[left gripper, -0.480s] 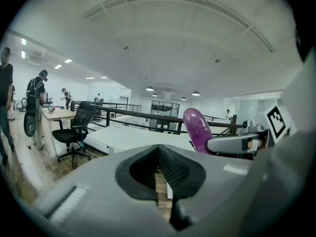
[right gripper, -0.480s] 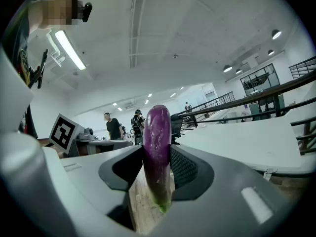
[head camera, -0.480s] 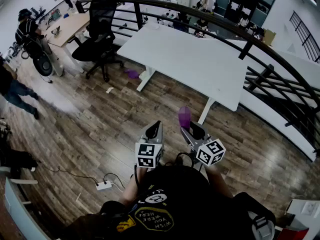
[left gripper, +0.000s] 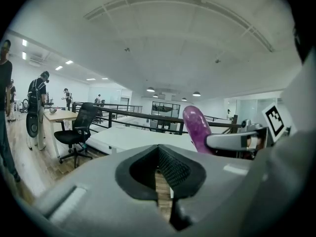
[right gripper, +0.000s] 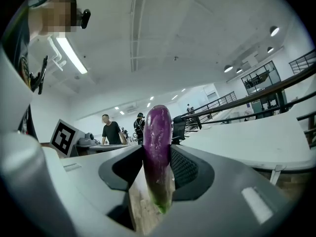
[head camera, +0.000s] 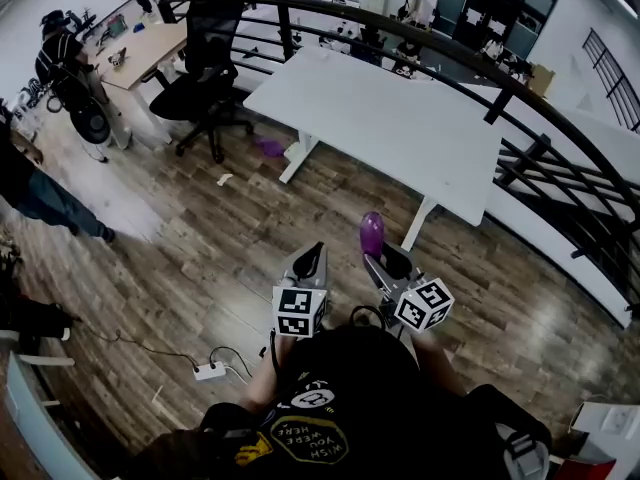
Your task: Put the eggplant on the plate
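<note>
In the head view, only the rounded top of the glossy purple eggplant (head camera: 372,233) shows above the right gripper (head camera: 386,259); the rest is hidden between its jaws. A small purple thing (head camera: 268,148) on the floor far ahead of that gripper is too small to identify.

The eggplant (right gripper: 158,142) is slim and glossy purple, paling to green at its stem end. It stands upright, rounded tip up and stem end down, clamped at its lower half between the jaws of the right gripper (right gripper: 157,181). Seen from the head view, it is off the white table (head camera: 400,118), in front of its near edge, beside the table's leg.
</note>
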The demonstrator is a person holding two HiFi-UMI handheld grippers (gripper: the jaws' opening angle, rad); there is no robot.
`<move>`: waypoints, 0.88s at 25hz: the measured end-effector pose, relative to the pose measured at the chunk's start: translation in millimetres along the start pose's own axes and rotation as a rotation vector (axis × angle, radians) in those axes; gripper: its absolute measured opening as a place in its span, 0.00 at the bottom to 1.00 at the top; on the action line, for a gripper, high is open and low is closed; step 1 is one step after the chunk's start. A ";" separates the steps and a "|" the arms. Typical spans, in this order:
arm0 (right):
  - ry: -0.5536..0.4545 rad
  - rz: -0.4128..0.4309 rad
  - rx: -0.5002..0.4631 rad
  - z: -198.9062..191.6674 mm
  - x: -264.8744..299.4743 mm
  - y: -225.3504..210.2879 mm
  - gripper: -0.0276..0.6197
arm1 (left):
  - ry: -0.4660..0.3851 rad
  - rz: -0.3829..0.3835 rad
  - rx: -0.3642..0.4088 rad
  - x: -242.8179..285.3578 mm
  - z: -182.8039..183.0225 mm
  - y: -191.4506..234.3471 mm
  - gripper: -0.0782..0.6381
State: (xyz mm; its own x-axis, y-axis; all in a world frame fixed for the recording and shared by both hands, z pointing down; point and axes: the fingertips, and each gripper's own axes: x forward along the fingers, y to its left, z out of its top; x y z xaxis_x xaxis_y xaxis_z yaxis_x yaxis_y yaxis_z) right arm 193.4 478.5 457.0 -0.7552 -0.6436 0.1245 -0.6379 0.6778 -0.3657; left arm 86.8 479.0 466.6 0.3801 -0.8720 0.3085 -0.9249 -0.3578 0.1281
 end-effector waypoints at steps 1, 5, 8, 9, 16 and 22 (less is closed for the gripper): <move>-0.010 0.009 0.013 0.1 2.0 3.4 0.32 | 0.000 0.000 -0.004 -2.1 -1.7 3.4 0.12; -0.022 0.019 0.031 -5.3 9.5 19.4 0.32 | 0.011 -0.015 -0.028 -10.8 -13.4 15.0 0.12; -0.002 0.016 0.030 -12.5 15.7 25.1 0.32 | 0.030 -0.028 -0.036 -11.2 -21.8 19.1 0.12; 0.004 0.016 0.035 -13.8 17.7 25.2 0.32 | 0.034 -0.029 -0.041 -10.0 -22.6 19.9 0.12; 0.022 0.025 0.050 -9.9 48.8 10.0 0.32 | 0.026 -0.030 -0.055 15.4 -13.6 38.7 0.12; 0.027 0.031 0.027 14.9 88.1 -44.0 0.32 | 0.004 -0.018 -0.042 82.1 15.8 58.5 0.12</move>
State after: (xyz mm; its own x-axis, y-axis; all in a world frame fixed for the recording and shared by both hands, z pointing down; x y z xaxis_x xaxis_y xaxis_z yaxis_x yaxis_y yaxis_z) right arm 157.2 386.6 470.3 -0.7785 -0.6123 0.1379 -0.6103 0.6872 -0.3940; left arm 63.8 381.2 484.6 0.3967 -0.8643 0.3092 -0.9171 -0.3590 0.1732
